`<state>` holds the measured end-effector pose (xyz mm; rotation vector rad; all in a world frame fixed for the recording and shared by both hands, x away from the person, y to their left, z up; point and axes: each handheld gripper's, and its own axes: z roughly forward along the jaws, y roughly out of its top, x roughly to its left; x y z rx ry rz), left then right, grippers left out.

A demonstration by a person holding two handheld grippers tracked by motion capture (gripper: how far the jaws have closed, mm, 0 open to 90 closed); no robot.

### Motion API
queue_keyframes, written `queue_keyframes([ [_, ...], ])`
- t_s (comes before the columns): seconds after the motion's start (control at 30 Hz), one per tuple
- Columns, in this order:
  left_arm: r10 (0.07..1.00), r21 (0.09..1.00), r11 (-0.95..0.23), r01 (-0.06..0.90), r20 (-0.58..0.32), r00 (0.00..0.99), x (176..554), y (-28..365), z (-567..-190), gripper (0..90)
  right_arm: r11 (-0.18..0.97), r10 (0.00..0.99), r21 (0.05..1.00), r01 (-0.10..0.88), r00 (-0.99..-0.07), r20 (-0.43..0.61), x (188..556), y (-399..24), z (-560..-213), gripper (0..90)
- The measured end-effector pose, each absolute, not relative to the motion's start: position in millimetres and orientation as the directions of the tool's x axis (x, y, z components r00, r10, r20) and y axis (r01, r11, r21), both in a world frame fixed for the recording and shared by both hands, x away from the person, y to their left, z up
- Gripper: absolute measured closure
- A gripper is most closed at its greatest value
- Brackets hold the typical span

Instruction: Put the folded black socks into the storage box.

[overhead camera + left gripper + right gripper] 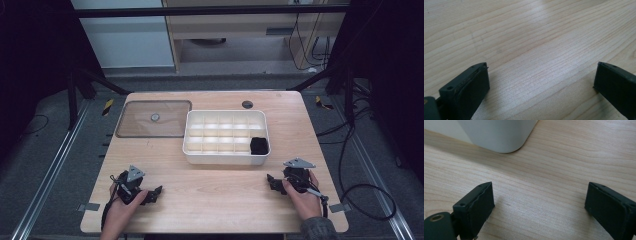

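A white divided tray (226, 157) stands in the middle of the wooden table (215, 190); a black object (259, 145) lies in its front right compartment. My left gripper (156, 194) rests low at the front left, held by a hand, its jaws wide apart over bare wood (541, 65). At the front right, my right gripper (271, 181) is held by the other hand. It is open too, with nothing between the jaws (539, 195). The tray's rounded corner (499, 135) shows just ahead of it in the right gripper view.
A clear lid (154, 119) with a small round knob lies flat at the back left of the table, beside the tray. A dark round grommet (247, 104) sits near the back edge. Cables (360, 185) trail on the floor to the right.
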<state>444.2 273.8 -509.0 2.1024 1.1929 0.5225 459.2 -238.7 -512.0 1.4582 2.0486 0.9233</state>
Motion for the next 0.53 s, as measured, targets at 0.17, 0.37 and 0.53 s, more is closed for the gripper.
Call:
queue_keyframes([
  [0.17,0.863,0.709,-0.37,0.601,0.022,0.505,444.2,273.8,-509.0,0.0,0.214,0.946,0.737,0.641,-0.323,0.006,459.6,-235.4,-512.3,7.0],
  [0.37,0.863,0.708,-0.37,0.601,0.022,0.505,444.2,273.8,-509.0,0.0,0.213,0.95,0.734,0.646,-0.312,-0.001,460.3,-233.0,-512.6,5.7],
  [0.53,0.865,0.709,-0.367,0.603,0.021,0.501,444.9,273.1,-509.0,0.0,0.208,0.953,0.733,0.647,-0.303,-0.003,460.5,-231.4,-512.8,4.7],
])
